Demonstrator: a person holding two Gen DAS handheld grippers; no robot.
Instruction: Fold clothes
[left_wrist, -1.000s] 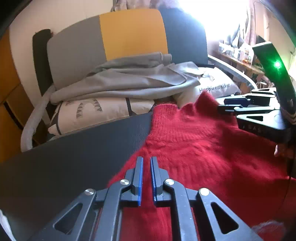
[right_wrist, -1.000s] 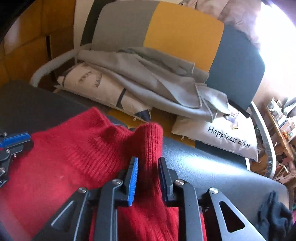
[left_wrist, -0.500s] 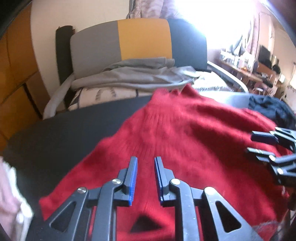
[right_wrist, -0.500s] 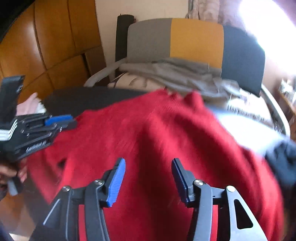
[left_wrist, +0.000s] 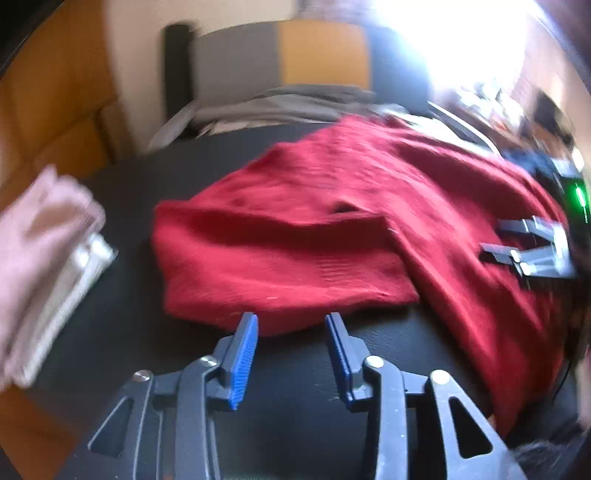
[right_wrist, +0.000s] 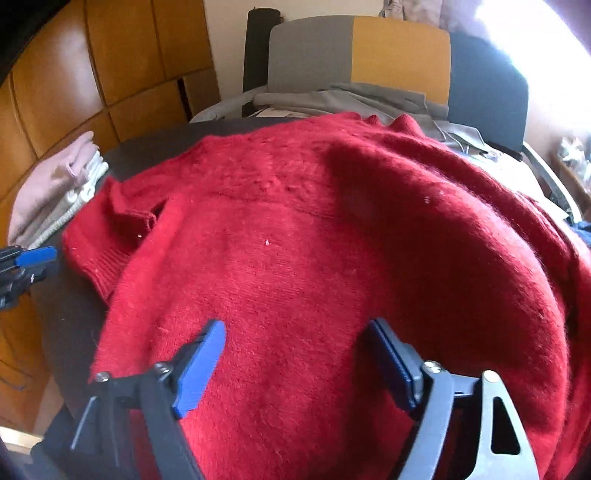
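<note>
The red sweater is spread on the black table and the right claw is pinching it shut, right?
Not quite. The red sweater is spread on the black table, but the right claw is open, pinching nothing, as the right wrist view shows.

No readable text, label, brand, number or sign appears in either view. The left wrist view is smeared by motion blur, so any lettering there is lost. In the sharper right wrist view, the red sweater (right_wrist: 314, 240) hides most of what lies behind it, and the cushion edge just past its collar shows no legible writing.
</note>
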